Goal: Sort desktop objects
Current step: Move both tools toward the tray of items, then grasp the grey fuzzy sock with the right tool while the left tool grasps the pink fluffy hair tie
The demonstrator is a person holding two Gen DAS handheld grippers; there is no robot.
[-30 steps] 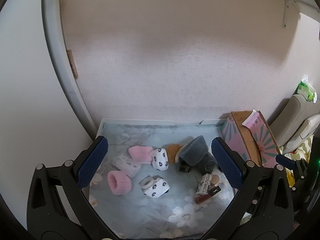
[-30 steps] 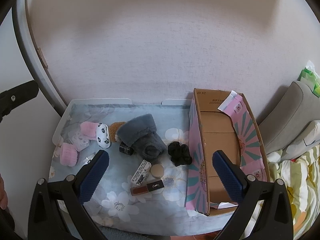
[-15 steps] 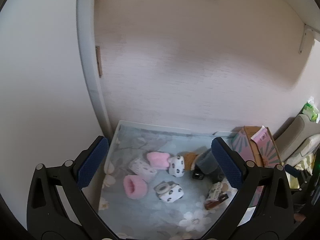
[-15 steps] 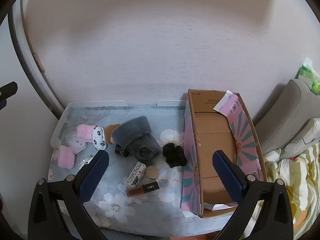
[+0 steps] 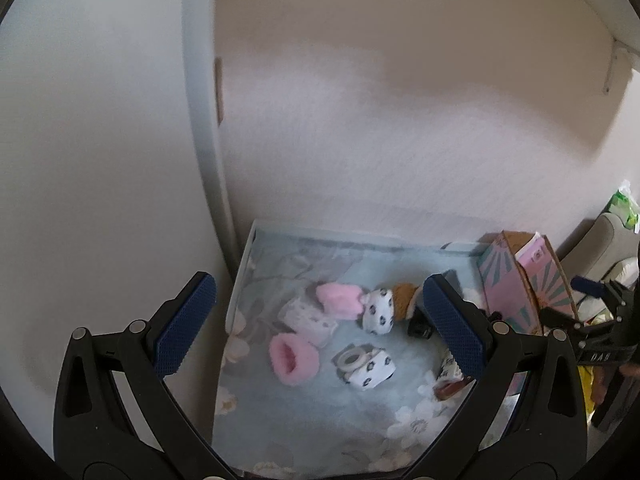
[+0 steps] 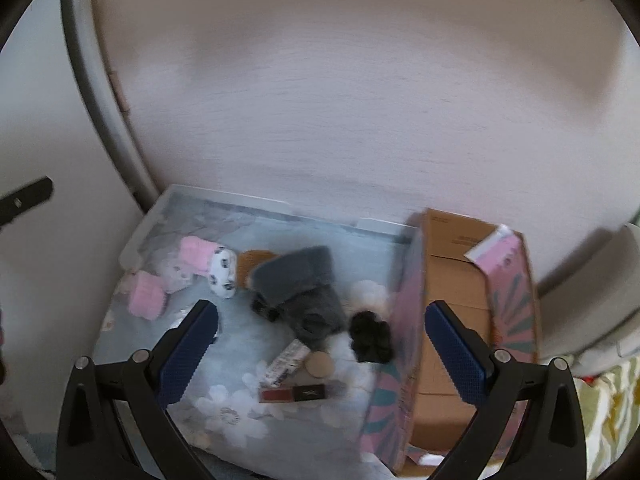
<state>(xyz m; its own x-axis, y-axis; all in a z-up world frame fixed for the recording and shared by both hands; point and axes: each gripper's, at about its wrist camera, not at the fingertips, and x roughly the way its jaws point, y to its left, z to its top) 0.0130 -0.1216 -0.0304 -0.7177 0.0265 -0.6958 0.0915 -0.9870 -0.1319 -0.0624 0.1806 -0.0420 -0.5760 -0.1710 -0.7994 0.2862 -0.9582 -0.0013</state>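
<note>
A small table with a floral blue cloth [image 5: 320,412] holds scattered items. In the left wrist view I see pink fuzzy socks [image 5: 294,358], spotted white socks [image 5: 370,364] and a brown pad [image 5: 404,298]. The right wrist view shows a grey fuzzy slipper [image 6: 300,284], a black scrunchie [image 6: 370,334], a red lipstick tube [image 6: 294,394], a round compact [image 6: 319,364] and a pink open cardboard box [image 6: 452,320]. My left gripper [image 5: 318,328] is open and empty, high above the table's left side. My right gripper [image 6: 320,352] is open and empty, above the table's middle.
A white wall rises right behind the table, with a door frame [image 5: 204,152] at the left. A grey cushion [image 6: 588,280] and patterned bedding [image 6: 600,408] lie to the right of the box. The other gripper [image 5: 600,320] shows at the left wrist view's right edge.
Both grippers have risen and pulled back from the table, so the items look smaller. The left view has swung to the left, showing more of the door frame. Both stay open.
</note>
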